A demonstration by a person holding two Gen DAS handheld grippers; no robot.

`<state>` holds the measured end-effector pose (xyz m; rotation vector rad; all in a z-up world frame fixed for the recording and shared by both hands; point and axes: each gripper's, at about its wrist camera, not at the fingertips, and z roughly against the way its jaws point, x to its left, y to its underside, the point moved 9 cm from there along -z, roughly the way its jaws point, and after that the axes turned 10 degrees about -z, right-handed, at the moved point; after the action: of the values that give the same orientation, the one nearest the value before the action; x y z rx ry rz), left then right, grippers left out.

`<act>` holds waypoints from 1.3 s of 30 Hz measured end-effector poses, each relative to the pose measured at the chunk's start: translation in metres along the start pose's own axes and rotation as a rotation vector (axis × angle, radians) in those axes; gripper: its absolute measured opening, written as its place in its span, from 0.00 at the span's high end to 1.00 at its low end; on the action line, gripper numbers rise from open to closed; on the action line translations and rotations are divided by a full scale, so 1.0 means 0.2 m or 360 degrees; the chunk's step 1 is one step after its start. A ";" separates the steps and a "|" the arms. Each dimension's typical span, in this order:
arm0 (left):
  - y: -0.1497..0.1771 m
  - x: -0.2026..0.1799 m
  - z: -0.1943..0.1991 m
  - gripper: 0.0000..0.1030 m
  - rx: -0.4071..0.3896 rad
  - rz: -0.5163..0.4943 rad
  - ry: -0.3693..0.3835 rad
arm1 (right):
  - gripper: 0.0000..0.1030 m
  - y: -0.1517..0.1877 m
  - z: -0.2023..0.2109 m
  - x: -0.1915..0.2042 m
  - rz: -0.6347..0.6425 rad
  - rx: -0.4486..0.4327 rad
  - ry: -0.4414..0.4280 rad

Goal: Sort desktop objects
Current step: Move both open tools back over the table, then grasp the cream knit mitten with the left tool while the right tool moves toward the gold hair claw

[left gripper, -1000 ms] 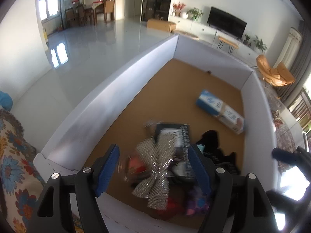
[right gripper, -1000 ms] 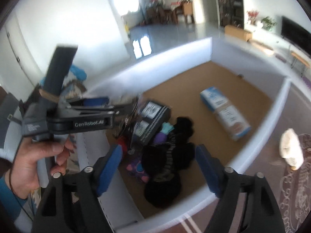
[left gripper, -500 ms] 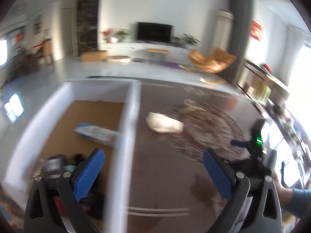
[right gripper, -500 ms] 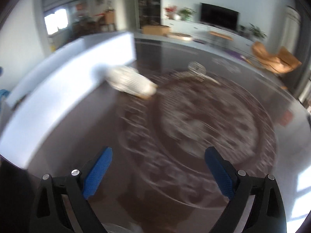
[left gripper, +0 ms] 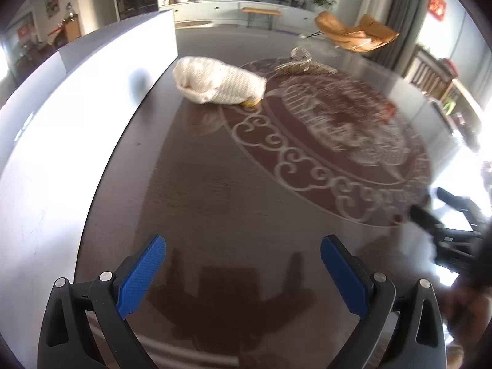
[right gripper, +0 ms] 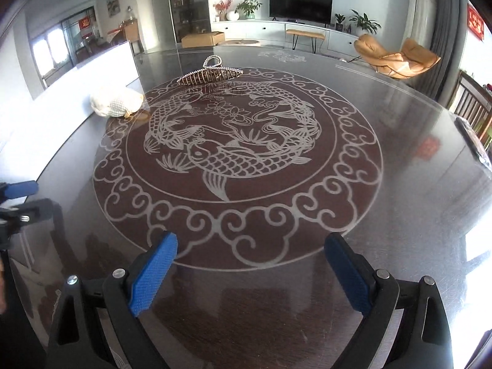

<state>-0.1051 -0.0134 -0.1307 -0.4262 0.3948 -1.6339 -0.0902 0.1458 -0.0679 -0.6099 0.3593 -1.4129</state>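
My left gripper (left gripper: 243, 264) is open and holds nothing above the dark glossy table (left gripper: 215, 203). A cream knitted pouch (left gripper: 215, 81) lies far ahead of it, by the white box wall (left gripper: 77, 98). A rhinestone hair claw (left gripper: 299, 63) rests beyond the pouch. My right gripper (right gripper: 250, 259) is also open with nothing between its blue pads, over the fish medallion (right gripper: 227, 144). From the right wrist, the hair claw (right gripper: 209, 75) sits at the medallion's far rim and the pouch (right gripper: 117, 103) lies to its left. The left gripper shows at the right wrist view's left edge.
The white-walled box (right gripper: 92, 70) runs along the table's left side; its contents are hidden. A wooden chair (right gripper: 473, 107) stands at the right table edge. An orange lounge chair (right gripper: 396, 58) and a TV cabinet stand behind the table.
Both grippers swung right, away from the box of items, and now face the open table. The left jaws widened and the silver bow once between them is gone. The right jaws widened slightly.
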 end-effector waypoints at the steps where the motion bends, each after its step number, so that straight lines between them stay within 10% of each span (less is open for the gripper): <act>1: 0.00 0.01 -0.04 0.00 0.0013 0.0003 -0.0024 | 0.06 0.00 0.00 -0.01 -0.0006 -0.0011 0.0003; 12: -0.49 0.13 -0.19 0.00 -0.0064 0.0257 -0.0032 | 0.06 0.01 0.00 -0.01 -0.0018 -0.0044 0.0020; 21: -0.76 0.36 -0.40 0.00 -0.0012 0.0469 -0.0323 | 0.06 0.02 0.01 -0.01 -0.0025 -0.0042 0.0009; 27: -0.73 0.33 -0.54 0.00 -0.0045 0.0253 -0.0215 | 0.06 0.02 0.00 -0.02 -0.0031 -0.0043 0.0012; 31: -0.70 0.16 -0.47 0.25 -0.0205 -0.0097 -0.0036 | 0.06 0.01 0.01 -0.02 -0.0031 -0.0044 0.0024; 39: -0.30 -0.06 -0.26 0.29 -0.0231 -0.0447 0.0153 | 0.06 0.02 0.01 -0.03 -0.0028 -0.0049 0.0056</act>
<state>-0.1812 0.0045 -0.1462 -0.5320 0.5473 -1.9106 -0.0865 0.1518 -0.0692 -0.6150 0.4054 -1.4388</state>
